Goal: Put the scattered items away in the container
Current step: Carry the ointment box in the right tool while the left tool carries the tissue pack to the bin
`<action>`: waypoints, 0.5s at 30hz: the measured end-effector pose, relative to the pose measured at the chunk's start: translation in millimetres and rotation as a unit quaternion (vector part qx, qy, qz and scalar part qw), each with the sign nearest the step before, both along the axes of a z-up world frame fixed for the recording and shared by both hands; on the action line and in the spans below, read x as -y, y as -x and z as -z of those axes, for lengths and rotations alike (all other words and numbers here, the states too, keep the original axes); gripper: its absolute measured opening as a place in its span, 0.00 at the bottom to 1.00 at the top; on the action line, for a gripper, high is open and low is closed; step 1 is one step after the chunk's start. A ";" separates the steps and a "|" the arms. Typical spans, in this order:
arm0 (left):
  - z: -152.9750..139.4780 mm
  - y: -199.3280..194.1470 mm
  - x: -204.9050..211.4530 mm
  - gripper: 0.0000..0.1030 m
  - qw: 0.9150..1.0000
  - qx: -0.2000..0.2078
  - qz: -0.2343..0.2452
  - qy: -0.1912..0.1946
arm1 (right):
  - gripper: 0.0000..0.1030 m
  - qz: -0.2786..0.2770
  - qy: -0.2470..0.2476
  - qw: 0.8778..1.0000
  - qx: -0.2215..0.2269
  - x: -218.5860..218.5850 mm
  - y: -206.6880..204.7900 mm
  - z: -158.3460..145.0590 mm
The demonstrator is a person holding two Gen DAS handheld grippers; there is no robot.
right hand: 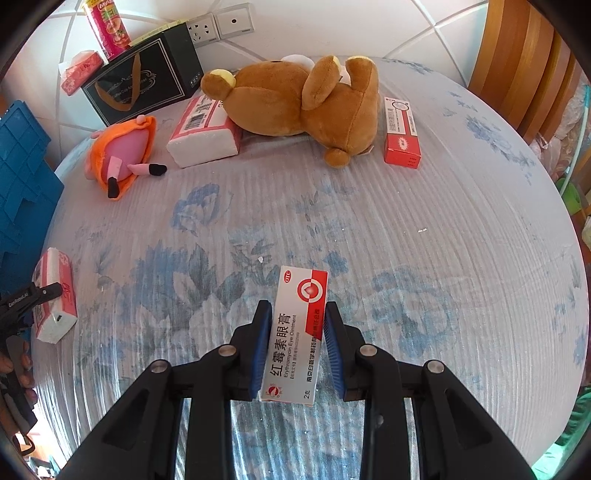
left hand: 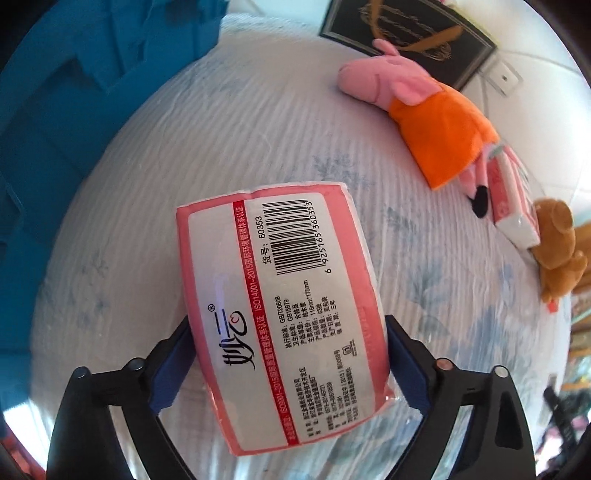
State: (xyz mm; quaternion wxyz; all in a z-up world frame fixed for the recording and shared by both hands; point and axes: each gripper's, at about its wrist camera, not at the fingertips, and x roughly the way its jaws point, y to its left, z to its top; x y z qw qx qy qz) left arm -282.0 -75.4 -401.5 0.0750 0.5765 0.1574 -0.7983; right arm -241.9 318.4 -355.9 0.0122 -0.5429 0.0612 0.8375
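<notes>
the left claw [left hand: 291,373] stood spread wide around a pink tissue pack [left hand: 280,314] lying on the desk [left hand: 221,147], whether its pads pressed the pack was unclear; long axis ran away from the claw. the right claw [right hand: 297,347] pinched an ointment box [right hand: 297,332], pointing forward above the desk.

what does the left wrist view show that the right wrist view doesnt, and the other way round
Only the left wrist view shows the barcode label face of the pink tissue pack sitting between the left gripper's blue pads.

Only the right wrist view shows the right gripper shut on the ointment box, a red medicine box beside the brown bear, and the red can at the wall.

Both show the pig plush, the second tissue pack, the black gift box, the blue crate and the floral cloth.
</notes>
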 end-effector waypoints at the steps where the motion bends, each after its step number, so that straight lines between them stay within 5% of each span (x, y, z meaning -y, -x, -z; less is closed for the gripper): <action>1: -4.6 -3.1 -1.7 0.89 1.000 -0.004 0.009 0.009 | 0.27 0.000 0.001 1.000 -0.001 -0.3 -0.8 -1.5; 15: -120.4 -50.6 -10.0 0.88 0.987 -0.092 0.099 0.090 | 0.27 -0.002 0.005 0.999 -0.048 14.3 -17.5 -72.7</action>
